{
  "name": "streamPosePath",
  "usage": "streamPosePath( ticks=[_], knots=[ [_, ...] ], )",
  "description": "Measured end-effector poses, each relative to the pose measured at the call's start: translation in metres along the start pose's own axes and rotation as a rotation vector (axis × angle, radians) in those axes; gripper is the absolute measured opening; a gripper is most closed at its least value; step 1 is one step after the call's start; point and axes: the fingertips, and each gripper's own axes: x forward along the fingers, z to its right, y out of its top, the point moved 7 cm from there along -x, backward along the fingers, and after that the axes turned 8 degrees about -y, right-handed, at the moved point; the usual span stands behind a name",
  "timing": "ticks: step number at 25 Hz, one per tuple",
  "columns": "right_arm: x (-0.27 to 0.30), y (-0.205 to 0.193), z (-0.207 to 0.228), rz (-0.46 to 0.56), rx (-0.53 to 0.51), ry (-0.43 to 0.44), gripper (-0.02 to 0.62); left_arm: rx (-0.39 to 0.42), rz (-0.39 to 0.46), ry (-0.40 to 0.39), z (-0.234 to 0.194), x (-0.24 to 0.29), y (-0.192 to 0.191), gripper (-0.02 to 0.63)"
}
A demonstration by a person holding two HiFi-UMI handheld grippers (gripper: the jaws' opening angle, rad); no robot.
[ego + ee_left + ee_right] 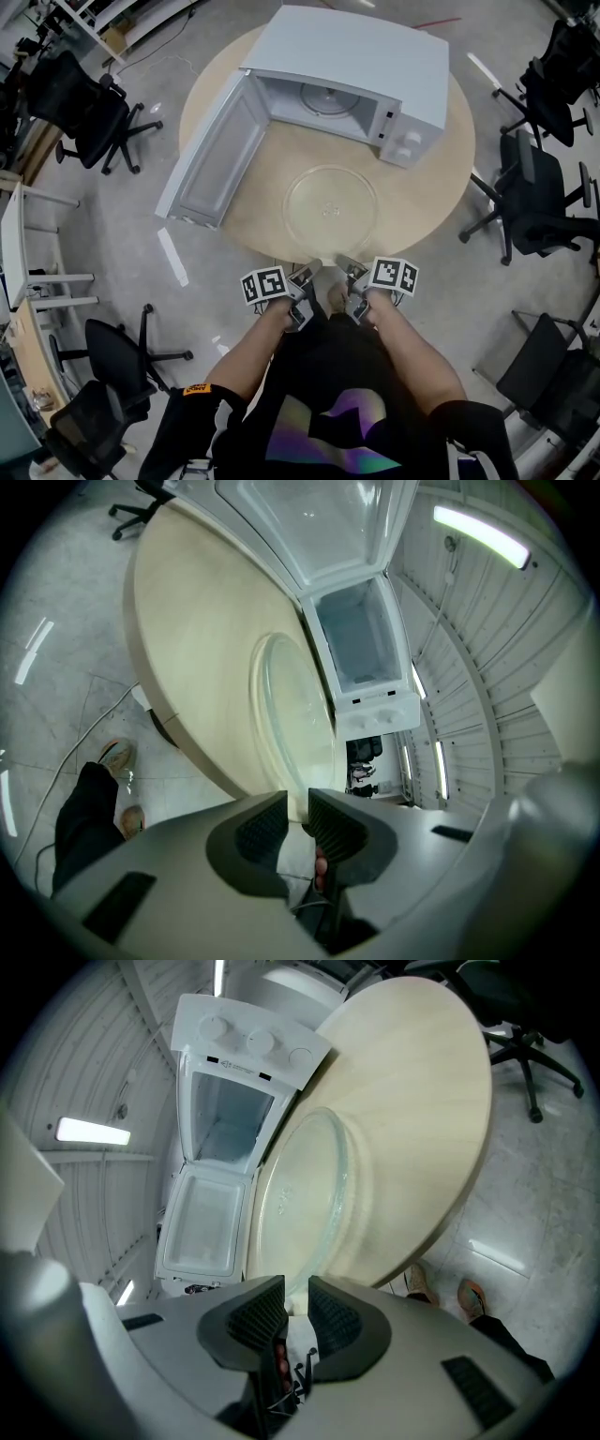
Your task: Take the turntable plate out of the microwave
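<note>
We see a round, pale wooden table (427, 187) in the middle of a smooth grey floor (122, 234). A short white strip of tape (172, 256) lies on the floor, just off the tabletop's left edge. Black office chairs on wheels stand all around. One black chair (89, 117) is off the far left edge. Another black chair (539, 202) is near the right edge. A third black chair (112, 361) is down by the near left. A white desk with thin metal legs (19, 253) sits well to the left. Up above, a long bright lamp (478, 534) shines on a white ribbed ceiling (487, 667).
</note>
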Motion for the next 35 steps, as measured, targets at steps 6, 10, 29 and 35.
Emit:
streamPosePath(
  ticks=[6, 10, 29, 35],
  knots=[
    [-0.014, -0.006, 0.01, -0.015, -0.02, -0.048, 0.087, 0.04, -0.016, -0.008, 0.009, -0.003, -0.006, 0.098],
    [-0.027, -0.005, 0.001, 0.027, -0.133, -0.071, 0.087, 0.088, -0.009, -0.018, 0.019, -0.006, -0.007, 0.098],
    [-0.097, -0.013, -0.142, 0.399, -0.933, 0.007, 0.018, 0.953, 0.283, 0.205, 0.165, -0.079, -0.017, 0.046],
    [-0.117, -0.026, -0.176, 0.487, -1.003, 0.053, 0.018, 1.068, 0.355, 0.261, 0.193, -0.101, -0.023, 0.046]
  ],
)
